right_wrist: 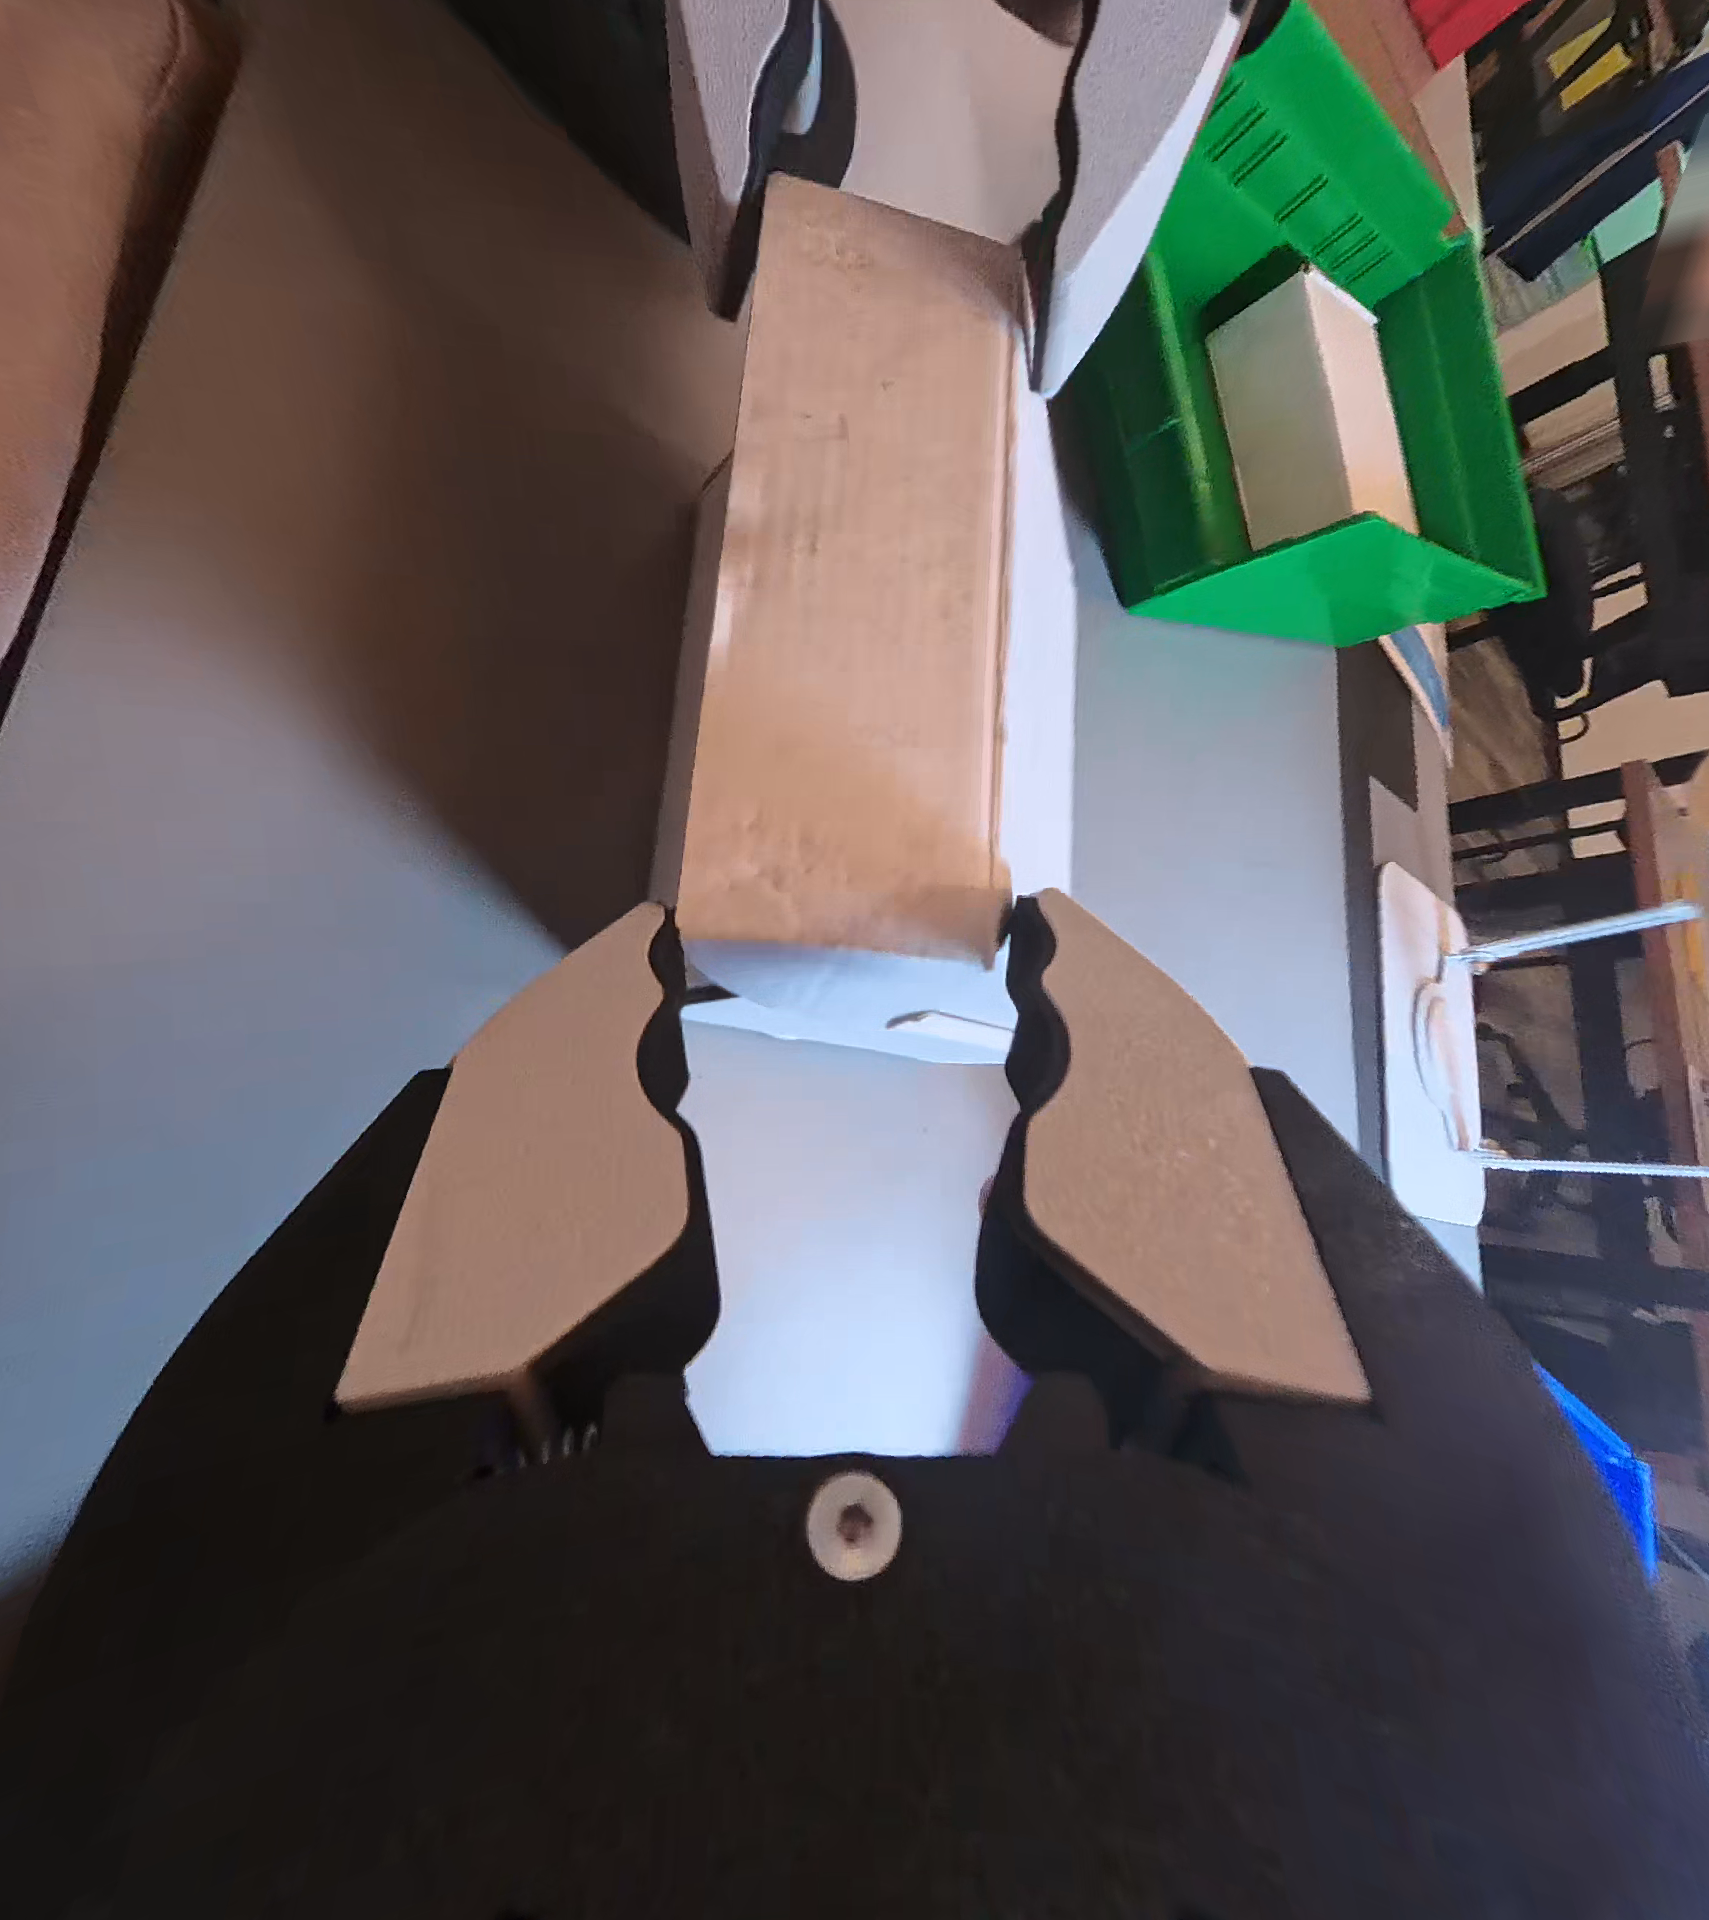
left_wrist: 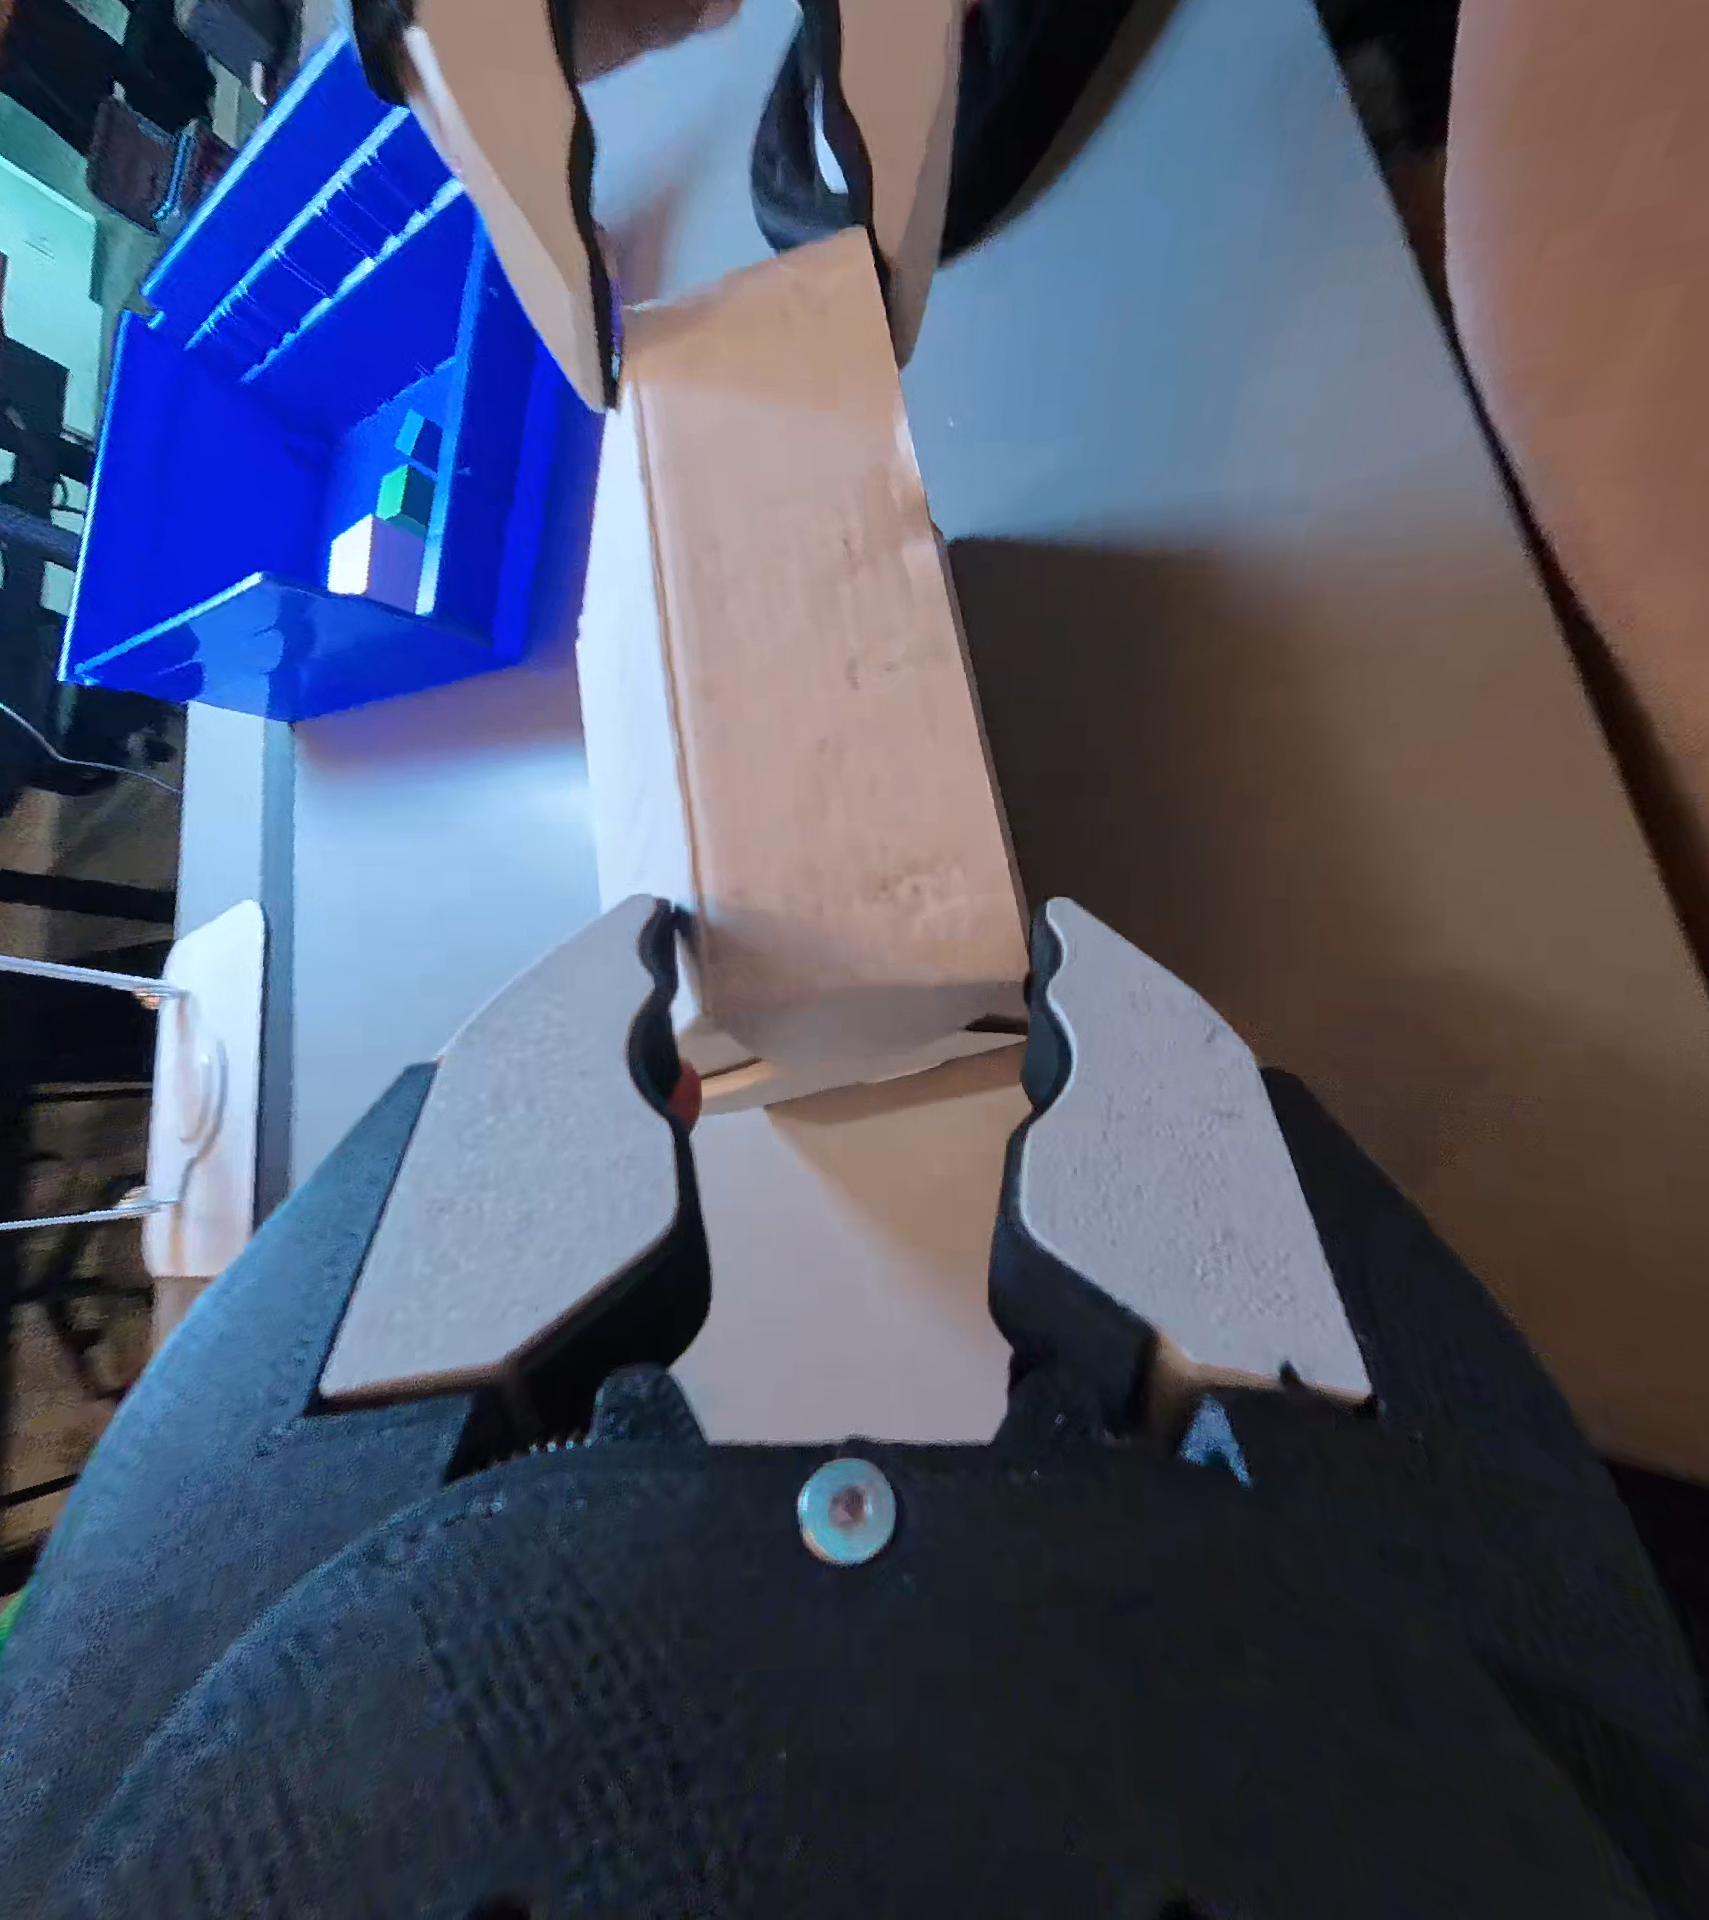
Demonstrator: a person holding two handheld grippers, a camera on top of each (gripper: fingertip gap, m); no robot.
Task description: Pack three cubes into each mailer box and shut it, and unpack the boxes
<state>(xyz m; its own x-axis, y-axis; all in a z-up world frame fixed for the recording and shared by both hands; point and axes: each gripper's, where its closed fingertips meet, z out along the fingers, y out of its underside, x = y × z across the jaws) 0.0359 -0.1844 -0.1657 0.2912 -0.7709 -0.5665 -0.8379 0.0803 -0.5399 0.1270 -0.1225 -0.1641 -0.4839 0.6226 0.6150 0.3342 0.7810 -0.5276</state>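
Observation:
A long white mailer box (left_wrist: pixel 808 665) lies between my two grippers over the white table (left_wrist: pixel 1193 364), lid down. My left gripper (left_wrist: pixel 850 966) is shut on its near end, one fingertip on each side. A red bit (left_wrist: pixel 684 1091) shows at a gap in that end. My right gripper (right_wrist: pixel 839 935) is shut on the opposite end of the box (right_wrist: pixel 860 582). Each gripper shows at the far end in the other's view: the right one (left_wrist: pixel 736 260), the left one (right_wrist: pixel 891 208). I cannot tell whether the box rests on the table or hangs just above it.
A blue bin (left_wrist: pixel 206 520) on the left holds a white-and-purple cube (left_wrist: pixel 367 561), a green cube (left_wrist: pixel 403 494) and one more behind. A green bin (right_wrist: pixel 1349 592) holds another white mailer box (right_wrist: pixel 1307 416). A white stand (right_wrist: pixel 1432 1039) sits at the table edge.

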